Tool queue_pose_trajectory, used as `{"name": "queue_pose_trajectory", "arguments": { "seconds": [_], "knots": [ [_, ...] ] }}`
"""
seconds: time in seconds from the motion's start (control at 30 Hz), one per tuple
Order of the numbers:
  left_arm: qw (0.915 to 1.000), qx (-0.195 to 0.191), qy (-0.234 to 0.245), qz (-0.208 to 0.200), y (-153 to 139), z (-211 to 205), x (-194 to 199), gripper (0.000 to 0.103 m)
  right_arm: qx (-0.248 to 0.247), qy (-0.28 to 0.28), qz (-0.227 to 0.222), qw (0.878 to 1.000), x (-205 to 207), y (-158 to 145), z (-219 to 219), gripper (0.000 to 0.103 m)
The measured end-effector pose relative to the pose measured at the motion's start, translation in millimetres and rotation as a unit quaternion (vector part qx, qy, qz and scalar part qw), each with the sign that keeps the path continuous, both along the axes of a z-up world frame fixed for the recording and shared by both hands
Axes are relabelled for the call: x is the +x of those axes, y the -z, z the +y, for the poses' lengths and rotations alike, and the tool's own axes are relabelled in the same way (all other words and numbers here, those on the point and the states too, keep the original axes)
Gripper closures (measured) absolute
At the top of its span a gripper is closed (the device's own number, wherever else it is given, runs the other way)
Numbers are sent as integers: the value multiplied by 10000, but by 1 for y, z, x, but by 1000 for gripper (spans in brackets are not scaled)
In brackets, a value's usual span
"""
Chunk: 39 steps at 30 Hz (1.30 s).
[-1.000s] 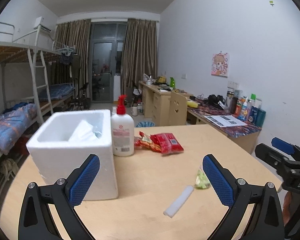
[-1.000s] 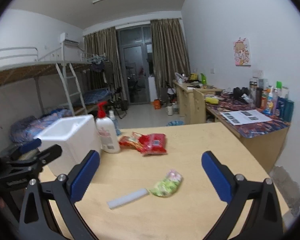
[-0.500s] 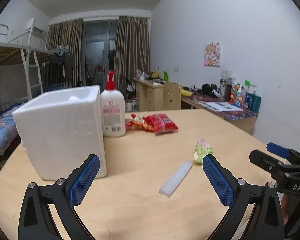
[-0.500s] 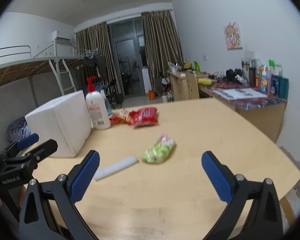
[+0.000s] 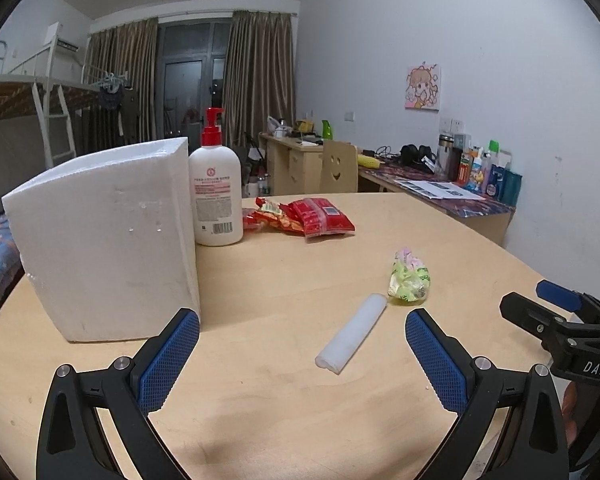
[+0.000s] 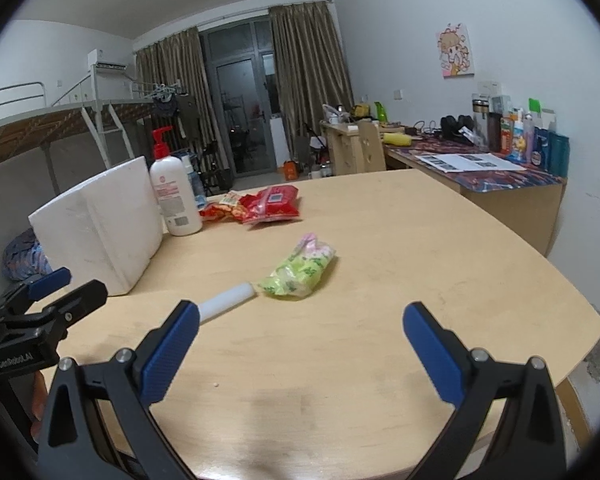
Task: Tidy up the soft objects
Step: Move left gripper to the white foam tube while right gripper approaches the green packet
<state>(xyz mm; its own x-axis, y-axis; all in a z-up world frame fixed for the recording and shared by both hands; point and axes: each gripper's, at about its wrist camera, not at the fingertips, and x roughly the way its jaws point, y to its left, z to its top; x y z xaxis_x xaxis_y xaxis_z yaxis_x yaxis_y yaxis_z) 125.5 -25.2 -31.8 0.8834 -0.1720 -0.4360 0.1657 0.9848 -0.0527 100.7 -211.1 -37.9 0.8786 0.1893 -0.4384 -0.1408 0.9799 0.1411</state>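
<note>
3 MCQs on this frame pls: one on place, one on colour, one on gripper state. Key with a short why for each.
1. Where does the white foam stick lie?
A. inside the foam box
B. flat on the table, beside the green packet
C. on top of the red snack packets

2. What colour is the pump top of the lotion bottle?
A. red
B. blue
C. green

3. How do the two grippers stand?
A. both shut on packets
B. left shut on the stick, right open
C. both open and empty

Key:
1 B: the stick rests on the table, one end next to the green packet, apart from the foam box.
2 A: the pump above the white body is red.
3 C: the left gripper and right gripper show spread fingers with nothing between.
</note>
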Motion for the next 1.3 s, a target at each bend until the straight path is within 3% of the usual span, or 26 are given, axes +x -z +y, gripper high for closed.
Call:
{"name": "queue_pose_trajectory", "arguments": {
  "seconds": [0.43,0.73,1.1,1.3],
  "knots": [
    [9991,237,113,329,3,-2,15,0,-53,109,392,9992,21,7,-6,0],
    [9932,476,455,956,23,-25,45,0,-33,-278,745,9968,58,6,0,0],
    [9834,423,456,1703,45,-29,87,0,-201,-522,1321,9897,106,17,12,0],
    [9783,348,506,1979,51,-28,96,14,-303,-512,1502,9869,120,17,14,0]
  ]
}}
